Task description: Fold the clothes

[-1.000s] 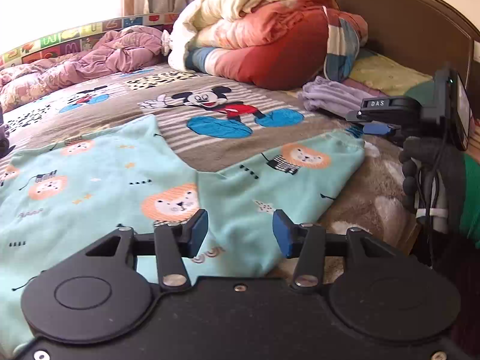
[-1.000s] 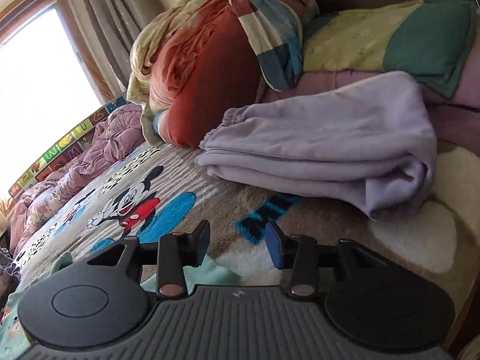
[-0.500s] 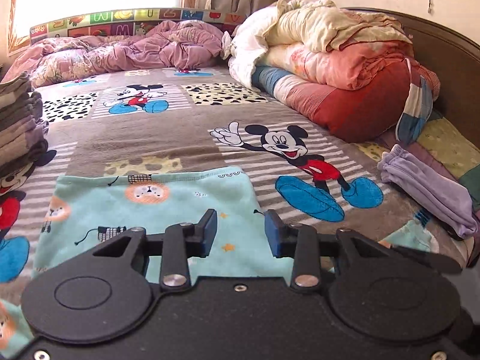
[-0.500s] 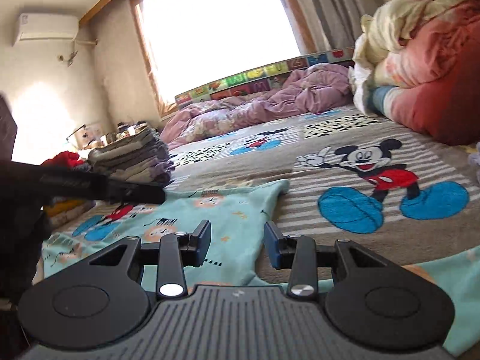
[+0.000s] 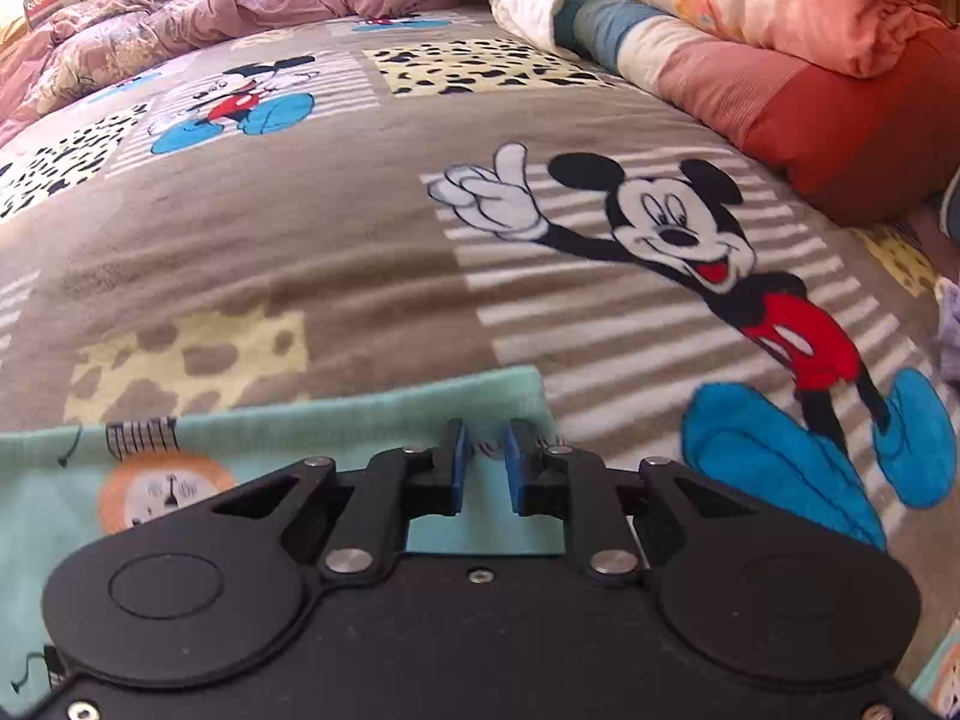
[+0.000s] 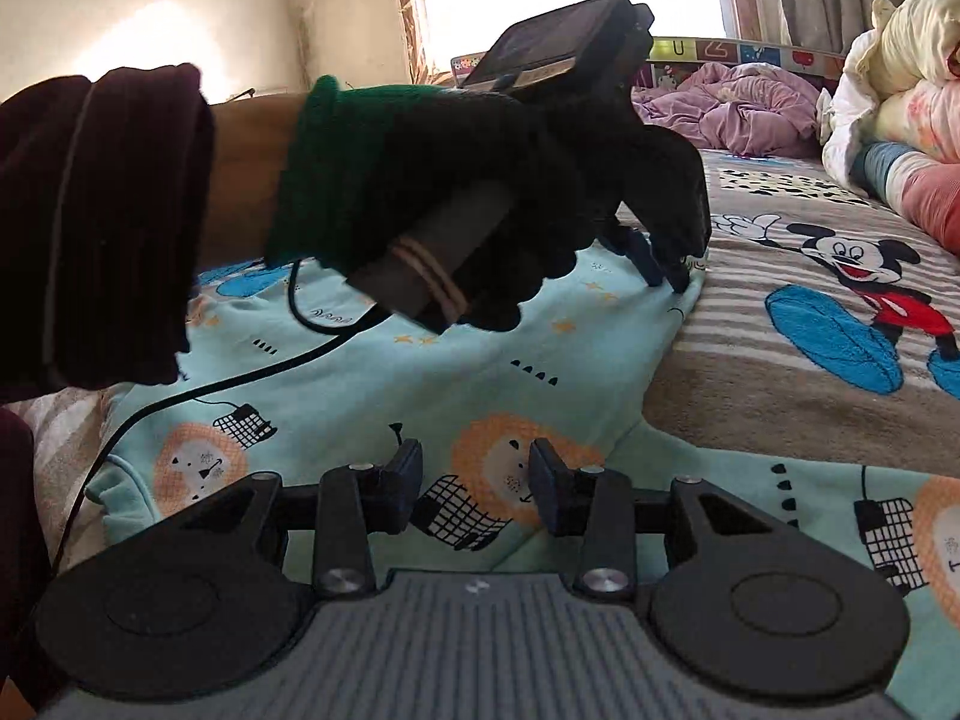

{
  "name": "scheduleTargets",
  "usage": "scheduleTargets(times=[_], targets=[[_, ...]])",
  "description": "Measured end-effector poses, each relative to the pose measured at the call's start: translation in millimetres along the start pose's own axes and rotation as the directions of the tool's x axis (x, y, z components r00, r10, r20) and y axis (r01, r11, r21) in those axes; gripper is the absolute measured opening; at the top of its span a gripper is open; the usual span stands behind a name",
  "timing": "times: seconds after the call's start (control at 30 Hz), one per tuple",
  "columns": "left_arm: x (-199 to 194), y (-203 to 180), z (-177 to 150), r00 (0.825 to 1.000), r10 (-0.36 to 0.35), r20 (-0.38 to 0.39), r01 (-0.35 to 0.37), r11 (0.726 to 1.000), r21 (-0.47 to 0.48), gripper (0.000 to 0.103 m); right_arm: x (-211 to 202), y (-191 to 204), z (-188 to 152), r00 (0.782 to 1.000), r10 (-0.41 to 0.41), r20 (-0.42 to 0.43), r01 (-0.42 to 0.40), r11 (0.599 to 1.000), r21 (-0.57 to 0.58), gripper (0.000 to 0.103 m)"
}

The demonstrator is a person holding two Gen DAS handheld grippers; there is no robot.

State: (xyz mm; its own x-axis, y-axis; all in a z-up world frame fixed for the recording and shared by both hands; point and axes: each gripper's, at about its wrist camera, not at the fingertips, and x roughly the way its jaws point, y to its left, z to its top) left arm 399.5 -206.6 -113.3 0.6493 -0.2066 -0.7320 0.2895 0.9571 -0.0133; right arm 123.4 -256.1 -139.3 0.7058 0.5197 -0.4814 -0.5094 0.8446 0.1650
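left hand-held gripper [image 5: 483, 453] moved to garment [image 6: 480, 372] corner, jaws closing.

Left tongs [image 5: 483, 456] closing over teal garment's [image 5: 336, 438] corner.

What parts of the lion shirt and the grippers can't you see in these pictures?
- Lion shirt: left wrist view, near part hidden under the left hand-held gripper, whose jaws are closing at its corner.
- Its left side: right wrist view, covered by the gloved hand.
- Its right end: cut off by the edge, beyond the right hand-held gripper.
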Motion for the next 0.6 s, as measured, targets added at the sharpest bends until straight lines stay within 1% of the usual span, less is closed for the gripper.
scheduleTargets(times=[0.07, 0.1, 0.17, 0.23, 0.27, 0.3, 0.33, 0.37, 0.4, 0.43, 0.47, 0.5, 0.53, 0.57, 0.6], targets=[[3, 5, 14, 0.999, 0.037, 0.01, -0.037, 0.999, 0.009, 0.015, 0, 1, 0, 1.0, 0.008, -0.004, -0.008, 1.0, 0.004, 0.041], [1, 8, 21, 0.999, 0.038, 0.018, -0.038, 0.999, 0.005, 0.015, 0, 0, 0, 1.0, 0.014, -0.007, -0.014, 1.0, 0.011, 0.041], [-10, 7, 27, 1.0, -0.009, 0.01, 0.009, 1.0, 0.011, 0.015, 0, -1, 0, 1.0, 0.019, -0.01, -0.019, 1.0, 0.021, 0.041], [-18, -1, 30, 0.999, -0.048, -0.017, 0.049, 0.998, 0.044, 0.023, 0, -1, 0, 1.0, 0.023, -0.009, -0.023, 0.999, 0.026, 0.041], [-18, -11, 28, 0.998, -0.052, -0.041, 0.056, 0.994, 0.089, 0.026, 0, -1, 0, 1.0, 0.025, -0.009, -0.025, 0.999, 0.029, 0.041], [-15, -23, 24, 0.997, -0.047, -0.064, 0.056, 0.988, 0.145, 0.026, -1, -2, 0, 1.0, 0.029, -0.008, -0.029, 0.999, 0.034, 0.041], [-10, -34, 21, 0.997, -0.016, -0.078, 0.031, 0.979, 0.203, 0.026, -1, -4, 0, 0.999, 0.034, -0.007, -0.034, 0.999, 0.042, 0.041], [-3, -43, 18, 0.996, 0.038, -0.078, -0.017, 0.968, 0.252, 0.026, -1, -4, 0, 0.999, 0.037, -0.006, -0.037, 0.998, 0.047, 0.041], [5, -49, 15, 0.993, 0.094, -0.072, -0.07, 0.955, 0.29, 0.024, -1, -4, 0, 0.999, 0.037, -0.005, -0.037, 0.998, 0.048, 0.041], [11, -51, 13, 0.99, 0.126, -0.07, -0.101, 0.951, 0.293, 0.019, -1, -5, 0, 0.999, 0.037, -0.005, -0.037, 0.998, 0.05, 0.041], [12, -45, 15, 0.99, 0.121, -0.071, -0.103, 0.97, 0.222, 0.012, -1, -5, 0, 0.999, 0.038, -0.004, -0.037, 0.998, 0.051, 0.041], [6, -36, 16, 0.993, 0.113, -0.047, -0.107, 0.989, 0.106, 0.01, -1, -5, 0, 0.999, 0.038, -0.004, -0.038, 0.998, 0.052, 0.041], [-5, -26, 16, 0.995, 0.103, 0.011, -0.103, 0.994, -0.019, 0.009, -1, -5, 0, 0.999, 0.038, -0.003, -0.038, 0.998, 0.053, 0.041], [-16, -18, 14, 0.994, 0.092, 0.065, -0.083, 0.988, -0.13, 0.009, 0, -6, 0, 0.999, 0.038, -0.003, -0.038, 0.998, 0.055, 0.041], [-19, -12, 10, 0.993, 0.085, 0.08, -0.068, 0.977, -0.203, 0.008, 1, -8, 1, 0.999, 0.039, -0.004, -0.039, 0.998, 0.056, 0.041]])
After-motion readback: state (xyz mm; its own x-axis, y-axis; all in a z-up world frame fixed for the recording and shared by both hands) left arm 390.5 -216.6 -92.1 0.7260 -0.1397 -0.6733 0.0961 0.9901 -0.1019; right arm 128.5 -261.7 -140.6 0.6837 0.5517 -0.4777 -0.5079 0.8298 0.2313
